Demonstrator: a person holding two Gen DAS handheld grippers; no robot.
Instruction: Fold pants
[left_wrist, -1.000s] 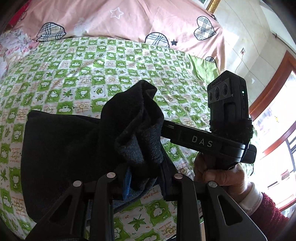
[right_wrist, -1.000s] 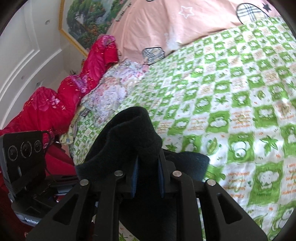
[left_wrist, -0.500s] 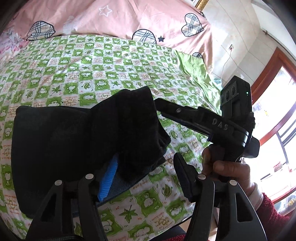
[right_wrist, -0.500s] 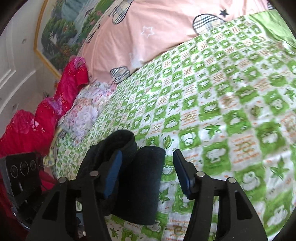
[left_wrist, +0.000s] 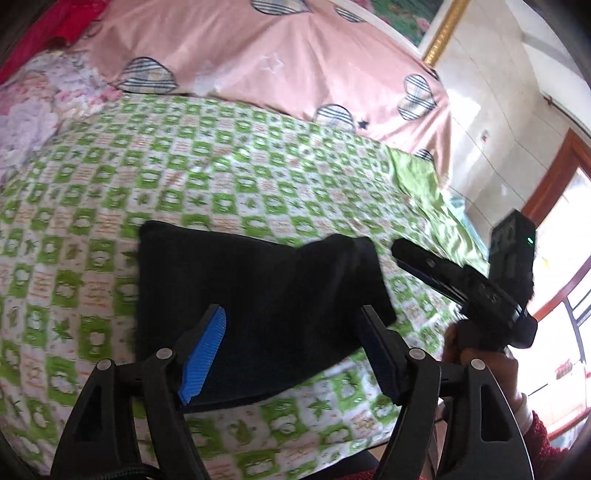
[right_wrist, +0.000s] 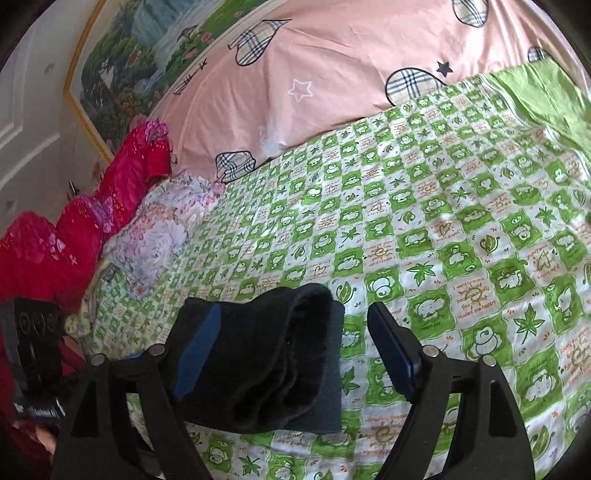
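Pants (left_wrist: 258, 306), fuzzy black rectangle, folded on checkered sheet (left_wrist: 221, 177).

I held my left gripper (left_wrist: 291, 347) and my right gripper (right_wrist: 295, 350) tilted downward above the pants (left_wrist: 255, 299), both sets of jaws opening, pressing nothing.

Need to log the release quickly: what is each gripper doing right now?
Left gripper: jaws opening, holding nothing; pants lie below.
Right gripper: jaws opening, pants released.

The dark pants (left_wrist: 258, 295) lie folded into a thick, flat rectangle on the green-checked sheet, stacked layers showing at three o'clock.
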